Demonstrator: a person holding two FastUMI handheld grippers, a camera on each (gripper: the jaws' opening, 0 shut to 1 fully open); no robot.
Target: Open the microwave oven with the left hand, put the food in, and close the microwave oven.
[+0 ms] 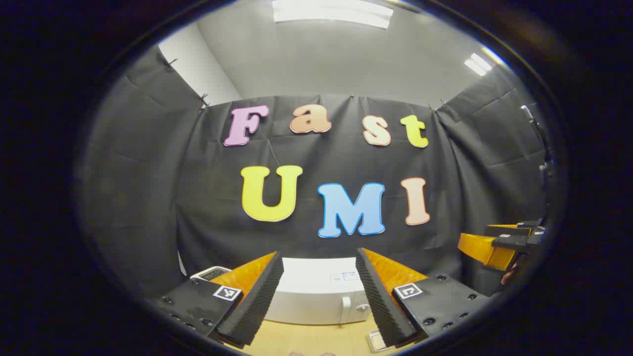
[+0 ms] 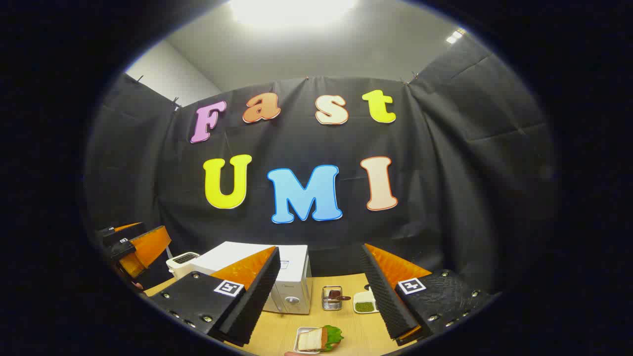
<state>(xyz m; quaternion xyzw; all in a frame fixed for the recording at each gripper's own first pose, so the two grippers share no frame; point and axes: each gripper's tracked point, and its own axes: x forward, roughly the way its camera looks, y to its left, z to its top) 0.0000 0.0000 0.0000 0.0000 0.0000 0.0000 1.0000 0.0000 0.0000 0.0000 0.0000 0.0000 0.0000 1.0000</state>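
Behind everything we see the black cloth wall (image 2: 445, 173), creased and hanging in soft folds, under a plain pale ceiling (image 1: 346, 59) with bright strip lights. Below it runs the table (image 2: 346, 336), a smooth light wood surface. On the table stands the microwave oven (image 2: 277, 277), a boxy white appliance with a flat top, its door shut; in the right gripper view we see a round knob low on its front, and in the left gripper view it (image 1: 316, 291) sits straight ahead between the fingers, a slim upright handle on its front. Just beside it, on its far left in the right gripper view, sits a smaller white toaster (image 2: 182, 261) with a slotted top.

Our left gripper (image 1: 319, 296) is held up in the air with its ribbed, wedge-shaped fingers spread wide and nothing between them; it also shows at the left edge of the right gripper view (image 2: 129, 247). Our right gripper (image 2: 319, 296) is likewise wide apart and empty.

On the table to the right of the microwave oven we see a small wire basket (image 2: 332, 298) with something dark in it, then a small white square dish (image 2: 365, 302) of green grains. Nearest us lies the food (image 2: 319, 338), a pale sliced sandwich with a ruffled green leaf, on a small white rectangular tray (image 2: 299, 338).
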